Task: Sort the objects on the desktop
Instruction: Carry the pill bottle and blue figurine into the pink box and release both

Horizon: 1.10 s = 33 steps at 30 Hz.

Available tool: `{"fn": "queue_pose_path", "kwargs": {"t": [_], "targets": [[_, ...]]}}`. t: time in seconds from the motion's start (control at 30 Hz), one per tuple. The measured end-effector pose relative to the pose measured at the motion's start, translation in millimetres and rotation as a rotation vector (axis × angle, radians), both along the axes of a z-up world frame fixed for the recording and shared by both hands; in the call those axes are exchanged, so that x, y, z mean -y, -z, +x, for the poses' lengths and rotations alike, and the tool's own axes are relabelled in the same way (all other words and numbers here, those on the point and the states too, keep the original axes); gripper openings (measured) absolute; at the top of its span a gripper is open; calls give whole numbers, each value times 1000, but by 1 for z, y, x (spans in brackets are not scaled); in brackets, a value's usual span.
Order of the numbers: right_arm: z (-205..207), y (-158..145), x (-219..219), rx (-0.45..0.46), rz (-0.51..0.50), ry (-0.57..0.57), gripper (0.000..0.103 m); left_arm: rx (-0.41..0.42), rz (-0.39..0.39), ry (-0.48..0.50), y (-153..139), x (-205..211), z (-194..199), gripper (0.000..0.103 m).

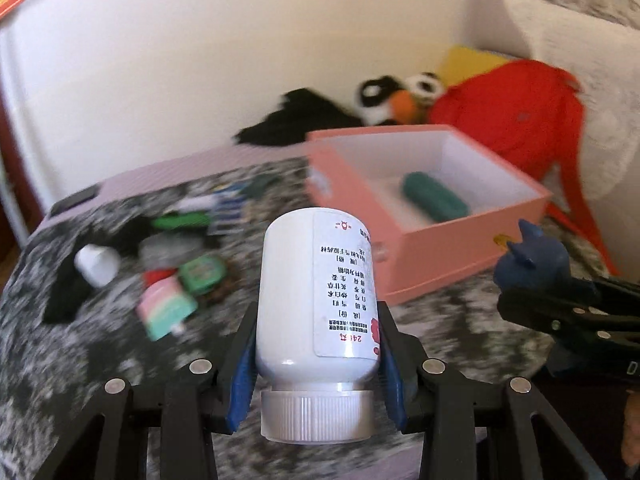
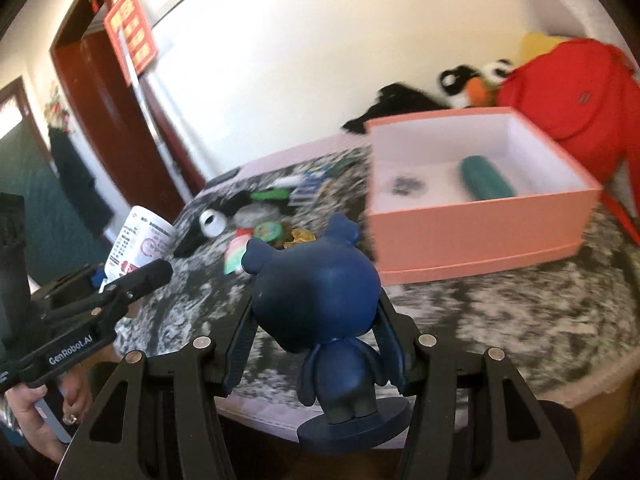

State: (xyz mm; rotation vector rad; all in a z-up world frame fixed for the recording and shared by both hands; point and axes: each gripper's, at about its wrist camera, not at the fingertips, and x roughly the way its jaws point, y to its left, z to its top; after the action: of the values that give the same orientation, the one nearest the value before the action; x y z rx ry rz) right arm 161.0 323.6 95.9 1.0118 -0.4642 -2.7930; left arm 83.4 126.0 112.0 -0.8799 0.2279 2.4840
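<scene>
My left gripper (image 1: 316,344) is shut on a white pill bottle (image 1: 316,292), its cap toward the camera and its printed label upside down. My right gripper (image 2: 316,320) is shut on a dark blue figurine (image 2: 320,296) with a round base, gripped at the head. Both are held in the air above the near edge of the table (image 2: 500,312). An open pink box (image 2: 480,232) stands ahead to the right, with a teal case (image 2: 486,178) inside. The figurine (image 1: 532,260) and right gripper also show at the right edge of the left wrist view. The bottle (image 2: 140,240) also shows at the left of the right wrist view.
A pile of small items lies on the speckled cloth left of the box: a white cap (image 1: 98,266), a green round tin (image 1: 202,274), a pink and mint tube (image 1: 166,306), a green pen (image 1: 182,222). Behind are a red backpack (image 1: 516,120) and a plush toy (image 1: 396,98). A hand (image 2: 48,416) holds the left gripper's handle.
</scene>
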Motion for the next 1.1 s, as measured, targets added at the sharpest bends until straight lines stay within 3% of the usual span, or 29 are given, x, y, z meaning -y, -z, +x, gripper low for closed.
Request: {"fn": "queue_pose_path", "kwargs": {"t": [0.2,0.4,0.63,0.93,0.97,1.0,1.03,1.07,1.1], "targets": [[26,-19,-56,-44,21,125,58,-9,16,111,-17,-64,0,45],[20,-40,-106,-89,38,208,58,-35,28,191,-38,-126,-21,45],[-49,-59,-166,-126,56,280,58,-64,16,210,-52,-182,-88,45],[-177,-33,-218,-29,91,285,59,20,-36,205,-14,-230,-184,45],[-189,-29,-219,0,118,283,59,51,-35,219,-10,-232,-191,60],[-199,-26,-220,24,151,296,65,65,-27,216,-9,-232,-197,73],[-208,-26,-219,36,208,335,72,70,-21,207,-9,-231,-201,93],[-210,-29,-217,21,245,361,88,52,-16,182,-13,-226,-202,101],[-208,-33,-214,-14,273,380,96,35,-12,157,-17,-221,-203,102]]}}
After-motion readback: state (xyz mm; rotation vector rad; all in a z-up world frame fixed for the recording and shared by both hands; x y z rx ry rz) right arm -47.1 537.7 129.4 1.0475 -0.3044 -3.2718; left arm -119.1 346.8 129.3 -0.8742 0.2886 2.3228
